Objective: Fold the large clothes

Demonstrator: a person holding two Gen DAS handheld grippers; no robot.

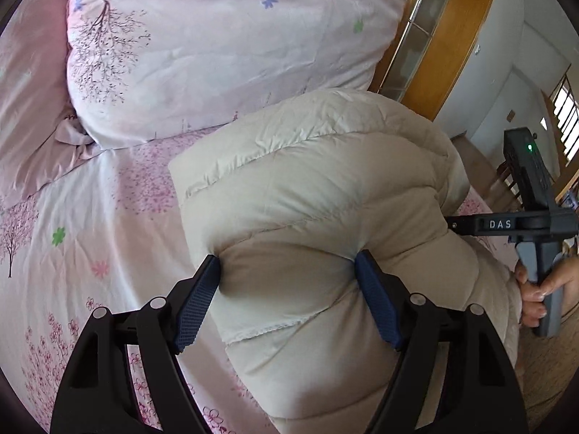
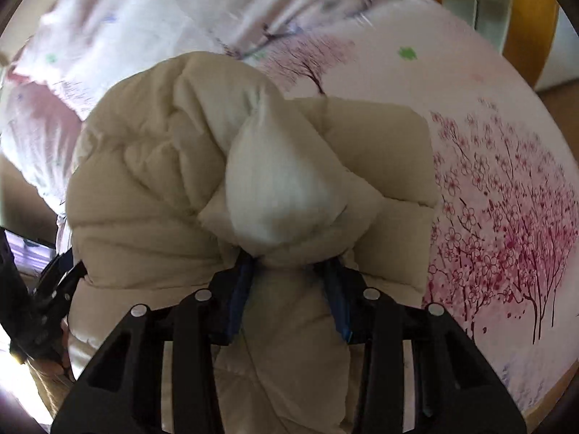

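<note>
A beige puffer jacket [image 1: 318, 195] is bunched on the bed [image 1: 90, 217], near the bed's edge at 3 o'clock in the left wrist view. Bare floral sheet is seen from 7 to 10 o'clock, and a quilt [image 1: 217, 47] is heaped at 12. The jacket's long axis cannot be told. The left gripper [image 1: 287, 289] is clenched on a padded fold; the right gripper [image 2: 289, 285] is likewise clamped on bunched jacket fabric.

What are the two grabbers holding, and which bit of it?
Both hold the beige puffer jacket. The left gripper squeezes a puffy padded fold along its edge; the right gripper pinches a bunched-up fold. Which part of the jacket cannot be told.
</note>
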